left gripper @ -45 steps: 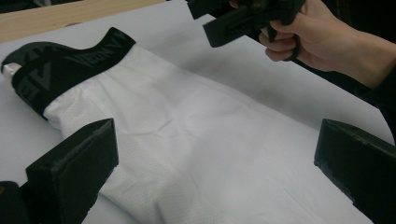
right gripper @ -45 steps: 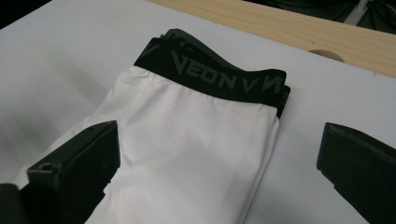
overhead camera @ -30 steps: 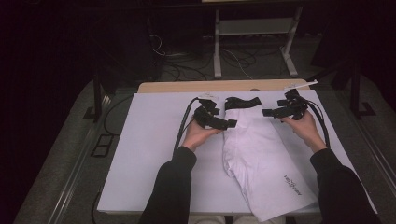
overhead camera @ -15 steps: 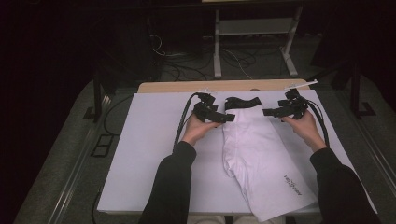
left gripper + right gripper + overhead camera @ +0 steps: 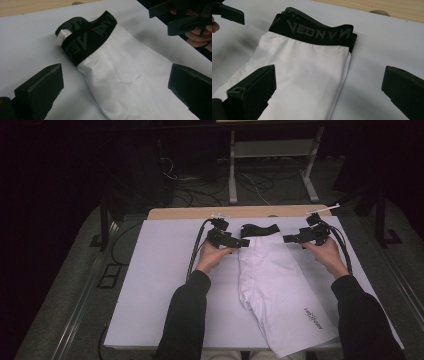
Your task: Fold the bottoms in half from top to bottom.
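i see the white garment lying folded on the table, running from near the far edge down toward the person's right side, with its black waistband at the far end. the waistband carries grey lettering, and in the left gripper view a small white tag sticks out at its folded corner. a small dark print sits near the garment's near end.

my left hand-held gripper sits just beside the garment's left edge, close to the waistband; its jaws stand wide apart and have hold of nothing, the fabric lying between and beyond them in its own view. my right hand-held gripper hovers by the garment's right edge, jaws likewise spread wide with nothing between them but the cloth ahead. the two point toward each other across the waistband end.
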{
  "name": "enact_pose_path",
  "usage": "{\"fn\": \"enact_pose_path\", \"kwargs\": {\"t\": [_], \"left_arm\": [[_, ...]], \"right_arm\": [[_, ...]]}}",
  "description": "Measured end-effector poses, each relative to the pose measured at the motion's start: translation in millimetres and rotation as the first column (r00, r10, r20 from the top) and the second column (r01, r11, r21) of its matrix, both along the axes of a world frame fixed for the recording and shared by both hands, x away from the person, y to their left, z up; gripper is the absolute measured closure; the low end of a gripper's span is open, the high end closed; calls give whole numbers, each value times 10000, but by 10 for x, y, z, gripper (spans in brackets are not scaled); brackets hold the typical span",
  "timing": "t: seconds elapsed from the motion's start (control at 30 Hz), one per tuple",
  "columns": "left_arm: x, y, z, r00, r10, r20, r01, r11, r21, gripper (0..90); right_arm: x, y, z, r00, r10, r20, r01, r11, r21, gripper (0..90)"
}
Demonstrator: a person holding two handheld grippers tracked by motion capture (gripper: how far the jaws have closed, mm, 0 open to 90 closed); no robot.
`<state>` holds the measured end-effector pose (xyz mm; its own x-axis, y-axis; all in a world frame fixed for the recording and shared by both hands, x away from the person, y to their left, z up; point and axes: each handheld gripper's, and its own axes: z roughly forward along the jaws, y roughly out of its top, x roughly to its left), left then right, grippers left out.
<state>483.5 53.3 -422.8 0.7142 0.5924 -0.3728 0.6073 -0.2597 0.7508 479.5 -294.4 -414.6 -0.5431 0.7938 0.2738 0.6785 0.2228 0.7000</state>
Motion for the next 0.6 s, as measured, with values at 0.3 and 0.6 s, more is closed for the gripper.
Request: {"fn": "enact_pose_path", "kwargs": {"t": [0.3,0.6], "left_arm": [[98,48,-113,9991,261,-343,-265,9996,-113,0],[130,-1,-206,9974,250,-677,-255,9997,-62,0]], "right_arm": [[128,37,-30,9983,3,-581,-19,9996,-278,5],[198,105,-84,9942,-83,-1068,12,9978,-657,77]]}}
